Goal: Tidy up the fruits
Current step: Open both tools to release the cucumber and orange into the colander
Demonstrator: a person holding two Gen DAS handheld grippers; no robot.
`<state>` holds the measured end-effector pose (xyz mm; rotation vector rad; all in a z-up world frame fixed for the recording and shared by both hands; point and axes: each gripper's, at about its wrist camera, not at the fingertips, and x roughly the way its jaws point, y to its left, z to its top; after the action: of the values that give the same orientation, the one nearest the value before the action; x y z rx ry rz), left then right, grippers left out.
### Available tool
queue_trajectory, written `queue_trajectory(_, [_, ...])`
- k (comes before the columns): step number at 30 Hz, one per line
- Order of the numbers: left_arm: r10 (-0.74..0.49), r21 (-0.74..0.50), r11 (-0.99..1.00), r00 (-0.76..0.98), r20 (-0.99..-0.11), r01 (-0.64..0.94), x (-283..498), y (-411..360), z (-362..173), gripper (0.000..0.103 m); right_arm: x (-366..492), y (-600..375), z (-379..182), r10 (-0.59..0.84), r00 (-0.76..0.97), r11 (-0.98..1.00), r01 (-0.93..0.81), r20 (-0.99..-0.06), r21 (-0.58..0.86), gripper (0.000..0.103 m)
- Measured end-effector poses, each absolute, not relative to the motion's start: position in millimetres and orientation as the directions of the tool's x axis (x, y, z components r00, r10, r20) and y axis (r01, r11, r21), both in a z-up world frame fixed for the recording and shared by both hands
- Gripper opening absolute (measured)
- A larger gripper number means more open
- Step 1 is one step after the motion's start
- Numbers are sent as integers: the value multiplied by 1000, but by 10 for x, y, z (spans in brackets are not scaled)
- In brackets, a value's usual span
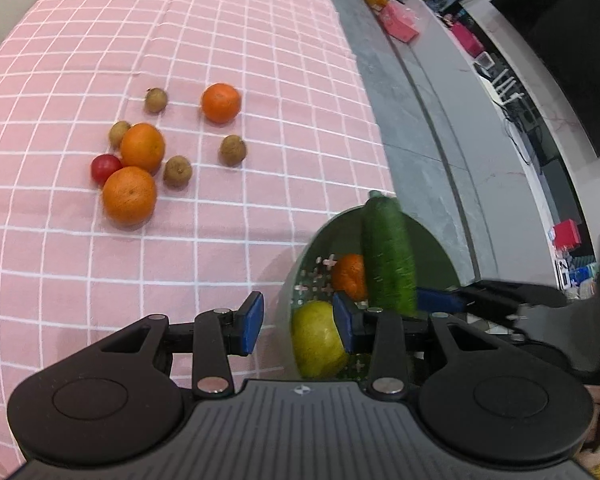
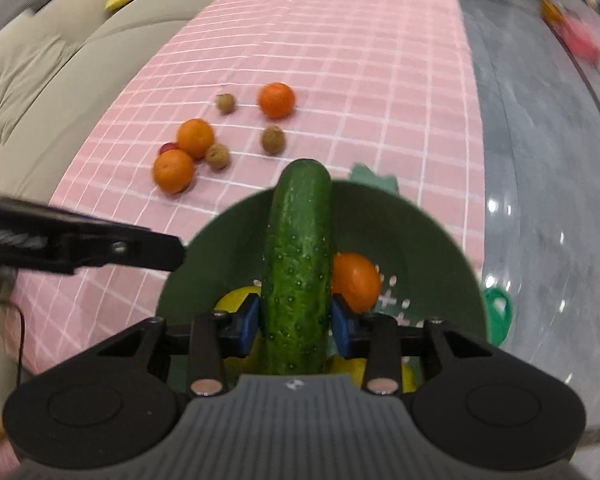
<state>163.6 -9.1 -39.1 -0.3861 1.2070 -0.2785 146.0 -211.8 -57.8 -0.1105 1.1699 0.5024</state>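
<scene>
Holding the cucumber (image 2: 298, 264) between the blue pads of my right gripper (image 2: 296, 322), I had it standing lengthwise over the green bowl (image 2: 420, 232), its far end past the far rim. The pads pressed against both its sides. Inside the bowl an orange (image 2: 356, 282) lay just right of the cucumber, and a yellow-green apple (image 1: 316, 340) sat at the near left. My left gripper (image 1: 298, 320) hung over the bowl's left rim, jaws partly apart with nothing between them. On the pink checked cloth (image 1: 220, 40), far left of the bowl, lay three more oranges (image 1: 129, 195), four small brown fruits (image 1: 233, 150) and a red tomato (image 1: 105, 168), loosely clustered.
</scene>
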Motion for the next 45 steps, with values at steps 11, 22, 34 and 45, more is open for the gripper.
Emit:
queue_trajectory(11, [-409, -440, 898, 331, -850, -20, 1639, -28, -390, 43, 1698, -1960, -352, 230, 372, 788, -613, -899, -52, 35])
queue_trajectory(22, [-400, -442, 895, 335, -853, -56, 1668, 45, -422, 43, 1535, -1929, -612, 160, 433, 600, -756, -887, -261, 35])
queue_trajectory(34, [-395, -436, 898, 329, -858, -59, 1672, 58, -442, 43, 1123, -1811, -769, 169, 466, 190, -880, -869, -435, 35])
queue_trajectory(45, [-402, -433, 902, 369, -838, 0, 1600, 74, -304, 43, 1170, -1914, -553, 188, 423, 381, -863, -886, -331, 36])
